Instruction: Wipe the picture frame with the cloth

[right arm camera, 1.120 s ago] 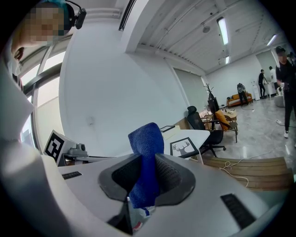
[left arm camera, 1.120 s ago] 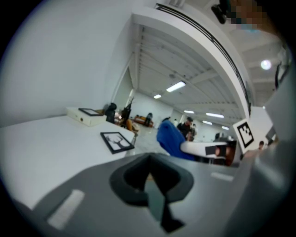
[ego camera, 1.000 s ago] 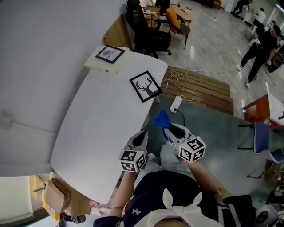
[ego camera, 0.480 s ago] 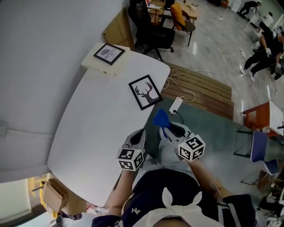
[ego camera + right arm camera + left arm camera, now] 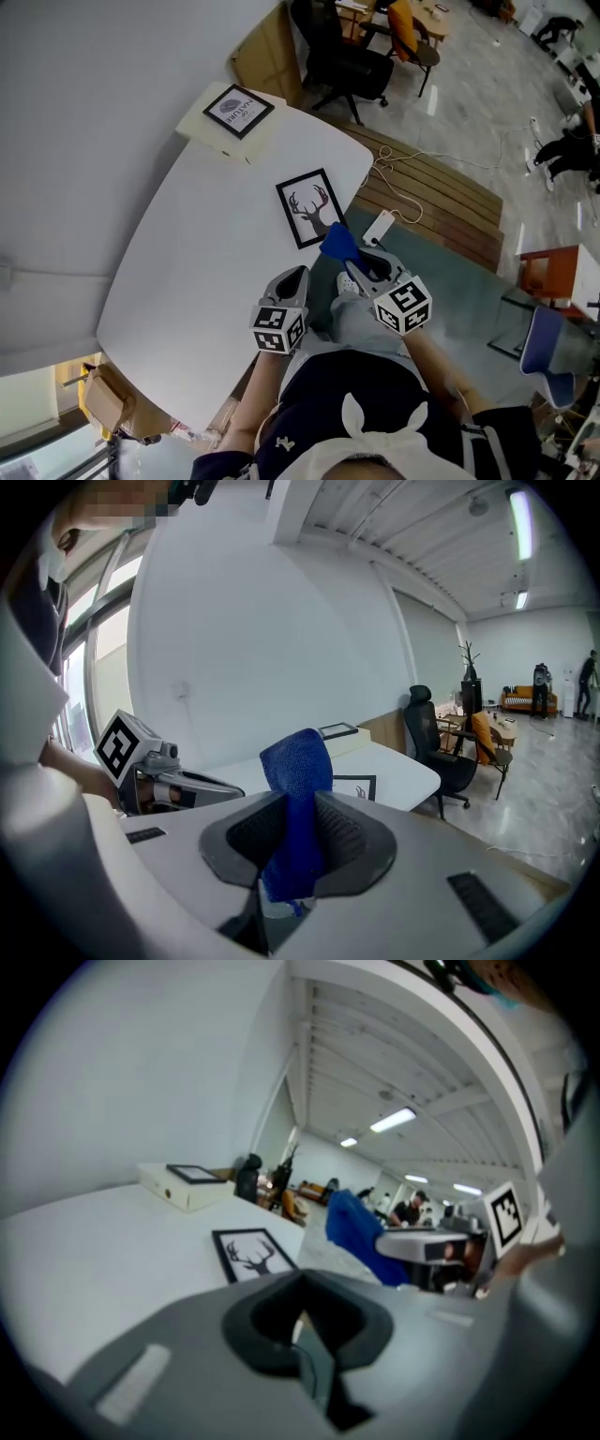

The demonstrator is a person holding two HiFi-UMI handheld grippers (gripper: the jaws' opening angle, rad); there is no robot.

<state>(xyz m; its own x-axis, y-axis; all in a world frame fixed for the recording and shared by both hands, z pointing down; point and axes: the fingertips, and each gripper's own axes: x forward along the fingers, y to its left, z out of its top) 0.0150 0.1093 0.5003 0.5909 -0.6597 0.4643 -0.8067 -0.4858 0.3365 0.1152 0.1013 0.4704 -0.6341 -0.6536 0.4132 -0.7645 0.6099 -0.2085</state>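
Clamped between the jaws of the right gripper (image 5: 298, 803), a blue cloth (image 5: 297, 761) is held with its free end standing up above the jaw tips. In the head view the cloth (image 5: 338, 243) is seen just off the near edge of the white table (image 5: 197, 253), close beside the near corner of the picture frame (image 5: 312, 207) but, as far as can be judged from above, not touching it. The picture frame, black-edged with a deer's head printed on white, is laid flat on the table near that edge. The left gripper (image 5: 302, 1283) is held low at the table's edge, beside the right gripper (image 5: 354, 267) and apart from it; its jaws appear to be drawn together with nothing between them. At the far end of the table a second small frame (image 5: 238, 106) is laid on top of a flat cream box (image 5: 217, 132). On the floor beyond the table edge a white power strip (image 5: 379, 226) with its cable is seen, and a black office chair (image 5: 342, 61) is stood farther back.
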